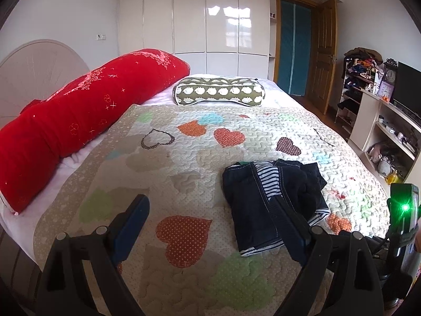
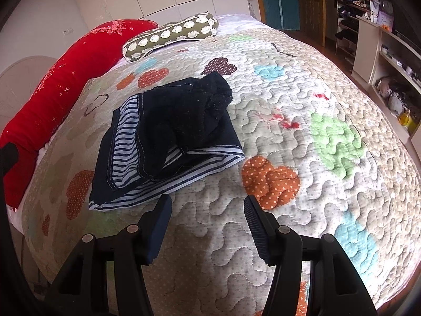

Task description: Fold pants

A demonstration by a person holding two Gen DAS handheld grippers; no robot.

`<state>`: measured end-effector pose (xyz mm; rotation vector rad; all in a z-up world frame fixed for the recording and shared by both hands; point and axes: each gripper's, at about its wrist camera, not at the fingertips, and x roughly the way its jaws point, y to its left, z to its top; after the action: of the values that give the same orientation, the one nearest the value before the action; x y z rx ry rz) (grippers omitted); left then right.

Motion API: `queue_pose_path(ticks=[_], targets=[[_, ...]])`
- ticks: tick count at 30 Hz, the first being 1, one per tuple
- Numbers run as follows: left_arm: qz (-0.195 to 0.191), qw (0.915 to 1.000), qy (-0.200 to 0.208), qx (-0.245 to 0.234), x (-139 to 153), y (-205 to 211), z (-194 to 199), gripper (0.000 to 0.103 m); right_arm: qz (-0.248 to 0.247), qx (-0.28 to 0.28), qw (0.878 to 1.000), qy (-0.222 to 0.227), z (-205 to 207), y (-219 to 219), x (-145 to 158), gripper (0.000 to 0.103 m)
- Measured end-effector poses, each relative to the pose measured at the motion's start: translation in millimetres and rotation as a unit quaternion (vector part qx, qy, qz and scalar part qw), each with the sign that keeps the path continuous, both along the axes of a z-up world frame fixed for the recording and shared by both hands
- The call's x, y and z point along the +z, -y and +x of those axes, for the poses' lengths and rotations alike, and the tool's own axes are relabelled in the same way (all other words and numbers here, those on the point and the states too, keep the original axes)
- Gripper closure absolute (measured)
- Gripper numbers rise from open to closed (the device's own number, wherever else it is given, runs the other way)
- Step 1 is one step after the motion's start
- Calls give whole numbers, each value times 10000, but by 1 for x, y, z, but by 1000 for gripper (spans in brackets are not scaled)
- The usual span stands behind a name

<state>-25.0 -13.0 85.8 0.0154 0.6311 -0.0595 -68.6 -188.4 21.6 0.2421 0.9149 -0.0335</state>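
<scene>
The dark navy pants (image 1: pixel 252 197) lay folded into a compact, roughly rectangular bundle on the quilted bed cover, their blue-and-white striped lining showing along the edges and at the turned-back waistband. A bunched, fuzzy dark portion sat rumpled on top of the stack, toward its far end.

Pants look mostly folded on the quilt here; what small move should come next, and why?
Probably bring the right gripper forward to the pants and tidy the bunched dark upper layer. Both grippers are empty and open, the left gripper wider, and the bundle sits compact on the quilt but lumpy on top.
</scene>
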Motion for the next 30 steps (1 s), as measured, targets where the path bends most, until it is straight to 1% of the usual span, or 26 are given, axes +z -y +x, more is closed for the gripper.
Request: queue_pose_path(ticks=[4, 5, 7, 9, 11, 12, 14, 16, 18, 20, 21, 22, 24, 25, 26, 27, 28, 29, 30], targets=[[-63, 9999, 103, 94, 4, -4, -2, 11, -59, 50, 10000, -26, 0, -3, -1, 40], [-68, 9999, 112, 102, 4, -5, -2, 10, -80, 59, 9999, -33, 0, -4, -1, 40], [-20, 10000, 58, 79, 1, -3, 0, 9, -84, 77, 9999, -55, 1, -4, -2, 40], [-118, 9999, -124, 10, -5, -5, 5, 9, -16, 50, 10000, -69, 2, -1, -2, 40], [-437, 9979, -472, -75, -16, -12, 13, 9, 48, -41, 9999, -98, 3, 6, -3, 40], [-654, 9955, -667, -128, -23, -16, 19, 9, 68, -95, 9999, -112, 3, 9, -4, 40], [-1108, 9877, -1085, -186, -38, -27, 32, 9, 161, -222, 9995, -136, 3, 19, -5, 40], [-1695, 9718, -1611, -298, -62, -38, 51, 9, 234, -284, 9992, -150, 2, 25, -6, 40], [-2109, 9571, -1946, -408, -82, -42, 65, 9, 267, -289, 9991, -153, 1, 27, -7, 40], [-2275, 9483, -2163, -473, -97, -39, 76, 9, 243, -252, 9993, -150, 0, 25, -7, 40], [-2406, 9415, -2288, -580, -105, -35, 84, 9, 221, -229, 9994, -147, 0, 23, -7, 40], [-2476, 9374, -2356, -668, -109, -31, 88, 9, 207, -204, 9995, -142, -1, 23, -7, 40], [-2503, 9311, -2516, -842, -116, -15, 97, 9, 178, -148, 9997, -125, -1, 22, -7, 40], [-2482, 9292, -2566, -959, -117, -8, 100, 11, 161, -144, 9997, -123, 0, 20, -7, 40], [-2435, 9269, -2613, -1157, -117, 3, 102, 33, 142, -145, 9997, -119, 1, 19, -7, 40], [-2352, 9265, -2662, -1245, -117, 10, 103, 58, 131, -149, 9997, -120, 1, 19, -8, 40], [-2113, 9263, -2839, -1294, -119, 20, 106, 90, 121, -157, 9997, -126, 1, 19, -8, 40], [-2001, 9259, -2938, -1282, -120, 24, 109, 89, 113, -165, 9997, -133, 1, 20, -8, 40], [-1904, 9274, -2957, -1275, -118, 26, 110, 89, 112, -174, 9997, -136, 1, 21, -8, 40]])
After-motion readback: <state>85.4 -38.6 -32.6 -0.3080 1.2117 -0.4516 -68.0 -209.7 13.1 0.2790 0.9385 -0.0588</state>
